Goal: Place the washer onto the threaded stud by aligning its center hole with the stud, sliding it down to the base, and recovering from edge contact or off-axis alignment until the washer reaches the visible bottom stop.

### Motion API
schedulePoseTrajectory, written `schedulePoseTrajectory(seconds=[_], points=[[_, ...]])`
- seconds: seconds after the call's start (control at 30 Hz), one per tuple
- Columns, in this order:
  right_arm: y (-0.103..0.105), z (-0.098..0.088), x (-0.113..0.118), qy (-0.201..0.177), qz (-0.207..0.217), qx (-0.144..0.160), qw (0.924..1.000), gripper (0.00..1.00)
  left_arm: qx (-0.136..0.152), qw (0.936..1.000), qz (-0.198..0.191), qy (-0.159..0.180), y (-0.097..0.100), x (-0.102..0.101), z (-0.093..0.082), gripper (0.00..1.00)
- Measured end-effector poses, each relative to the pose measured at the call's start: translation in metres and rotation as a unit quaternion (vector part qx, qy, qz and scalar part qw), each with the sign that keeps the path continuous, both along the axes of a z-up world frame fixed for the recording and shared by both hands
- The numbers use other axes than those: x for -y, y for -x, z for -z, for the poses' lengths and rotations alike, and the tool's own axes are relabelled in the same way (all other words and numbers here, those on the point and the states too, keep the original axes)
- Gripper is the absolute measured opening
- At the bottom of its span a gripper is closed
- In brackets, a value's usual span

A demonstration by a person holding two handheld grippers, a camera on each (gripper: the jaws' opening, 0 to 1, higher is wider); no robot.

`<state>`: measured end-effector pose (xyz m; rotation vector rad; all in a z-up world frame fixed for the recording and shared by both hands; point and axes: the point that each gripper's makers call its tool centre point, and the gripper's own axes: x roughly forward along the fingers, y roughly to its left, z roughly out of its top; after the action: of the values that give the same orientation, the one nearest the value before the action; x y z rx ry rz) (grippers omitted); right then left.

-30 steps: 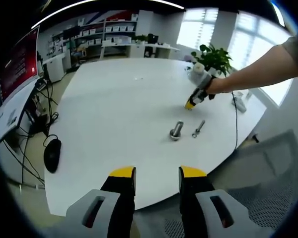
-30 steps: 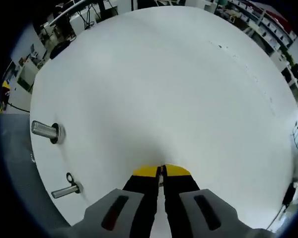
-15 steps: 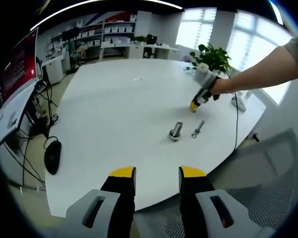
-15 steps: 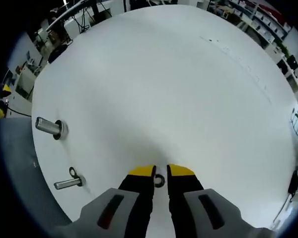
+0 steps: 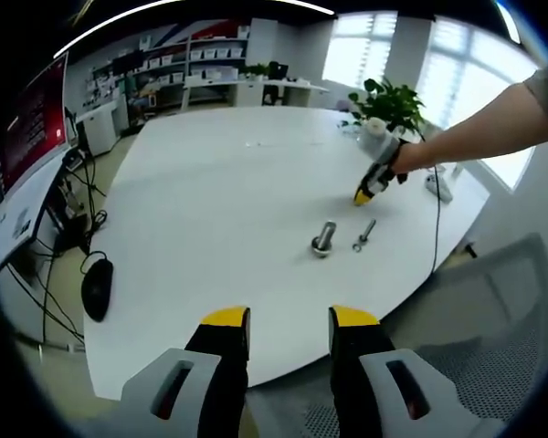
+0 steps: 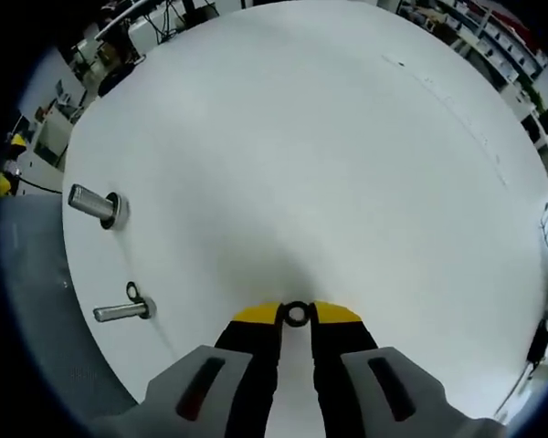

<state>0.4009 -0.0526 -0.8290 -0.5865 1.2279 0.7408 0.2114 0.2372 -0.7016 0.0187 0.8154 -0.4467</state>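
A small dark washer (image 6: 296,314) sits between the yellow tips of my right gripper (image 6: 296,316), which is shut on it just above the white table (image 6: 329,155). The threaded stud (image 6: 93,203) stands upright on its base far to the left in the right gripper view. A second bolt (image 6: 119,311) lies flat near it, with a ring at its end. In the left gripper view the stud (image 5: 324,241) and the lying bolt (image 5: 363,236) are mid-table, with the right gripper (image 5: 365,193) beyond them in a person's hand. My left gripper (image 5: 288,319) is open over the table's near edge, holding nothing.
A potted plant (image 5: 393,105) and a white device with a cable (image 5: 438,187) sit at the table's far right. A grey mesh chair (image 5: 493,347) stands by the near right edge. A black mouse (image 5: 96,285) lies low on the left, beside cables.
The right gripper went from shut and empty, to open around the washer, to shut on it. In the left gripper view it shifted slightly away from the stud. The left gripper stayed put.
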Motion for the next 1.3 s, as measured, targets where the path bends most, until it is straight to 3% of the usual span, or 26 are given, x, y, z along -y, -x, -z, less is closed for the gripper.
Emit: schedulePoseTrajectory(seconds=[0.37,1.0,1.3], points=[[0.015,0.001,0.001,0.021,-0.017,0.013,0.9996,0.1,0.002,1.0,0.005,-0.005,0.001,0.001,0.0,0.32],[0.06,0.0,0.006,0.009,0.001,-0.026,0.9996,0.12,0.008,0.9997,0.019,-0.01,0.001,0.004,-0.002,0.32],[0.06,-0.009,0.013,-0.013,0.044,-0.034,0.9983,0.18,0.011,0.9996,0.022,-0.01,0.001,0.006,-0.003,0.32]])
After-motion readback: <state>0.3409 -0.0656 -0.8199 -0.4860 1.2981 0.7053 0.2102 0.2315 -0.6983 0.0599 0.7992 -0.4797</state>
